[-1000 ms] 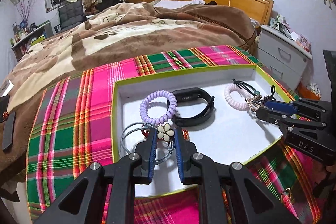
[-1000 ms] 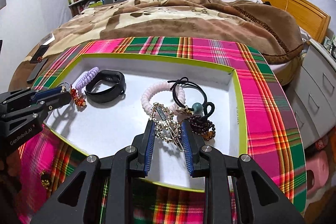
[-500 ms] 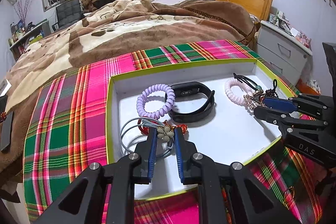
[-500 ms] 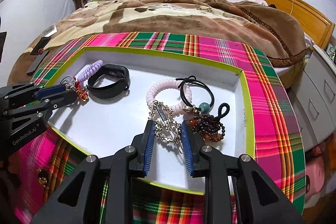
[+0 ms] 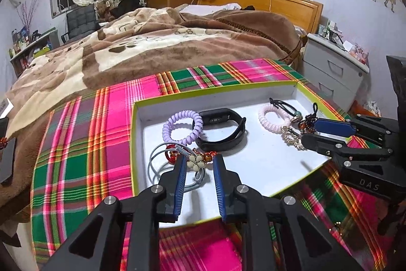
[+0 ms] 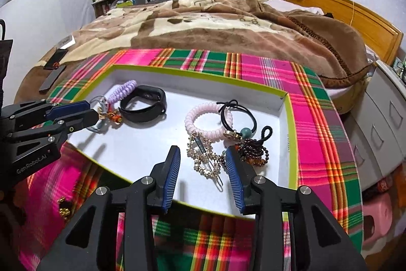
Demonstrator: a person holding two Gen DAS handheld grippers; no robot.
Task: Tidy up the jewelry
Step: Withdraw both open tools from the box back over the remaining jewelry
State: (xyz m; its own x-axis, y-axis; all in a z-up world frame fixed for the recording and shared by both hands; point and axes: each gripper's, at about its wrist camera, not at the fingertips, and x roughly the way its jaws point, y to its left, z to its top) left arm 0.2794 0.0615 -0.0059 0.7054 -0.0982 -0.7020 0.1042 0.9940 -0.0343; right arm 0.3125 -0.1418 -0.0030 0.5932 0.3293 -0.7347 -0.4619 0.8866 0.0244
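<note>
I see a bed (image 6: pixel 228 17) under a brown and cream plush blanket (image 5: pixel 152 47). On the blanket lies a pink and green plaid cloth (image 6: pixel 317 118), and directly on that cloth sits my shallow white tray with a lime-green rim (image 6: pixel 293 144). Left of the cloth, a dark phone-like slab (image 6: pixel 52 78) and a small white card (image 6: pixel 66 42) rest on the blanket.

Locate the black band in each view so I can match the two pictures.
Left wrist: the black band lies centre frame in the white tray, right of the purple coil tie and touching it.
Right wrist: the band lies left of centre, again right of the purple tie.
Shared landmark: the tray's green rim.
</note>
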